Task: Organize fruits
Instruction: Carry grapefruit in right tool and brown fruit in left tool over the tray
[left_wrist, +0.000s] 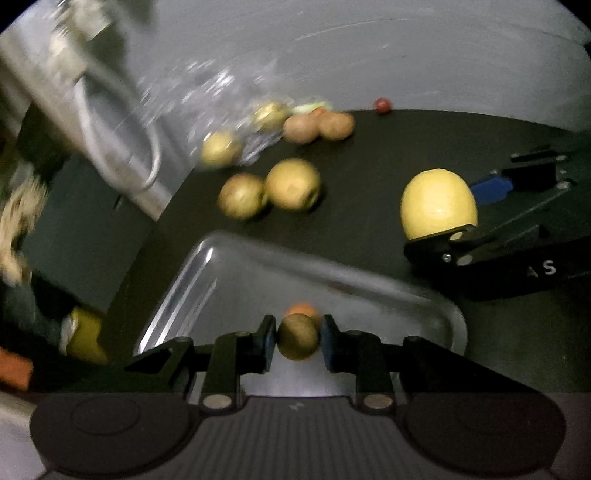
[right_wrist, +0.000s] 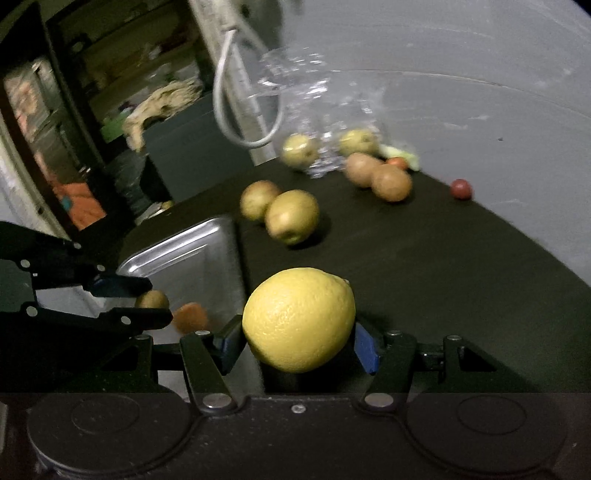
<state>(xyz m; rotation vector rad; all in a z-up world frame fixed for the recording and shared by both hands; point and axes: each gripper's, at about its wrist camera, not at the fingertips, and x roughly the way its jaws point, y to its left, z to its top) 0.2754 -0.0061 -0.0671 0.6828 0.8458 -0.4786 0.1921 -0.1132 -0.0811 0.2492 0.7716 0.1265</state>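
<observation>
Dimpled round lemon in right tool

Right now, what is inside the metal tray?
One orange fruit lies inside the tray. The left claw holds a small green fruit above it. The claw covers the tray's near part, so that area cannot be seen.

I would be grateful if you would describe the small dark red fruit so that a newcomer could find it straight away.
Start at the black table and follow it to its far edge, where it meets the grey wall. The small dark red fruit sits there alone, to the right of the two brown fruits. It is the smallest and only red fruit, set apart from the rest.
</observation>
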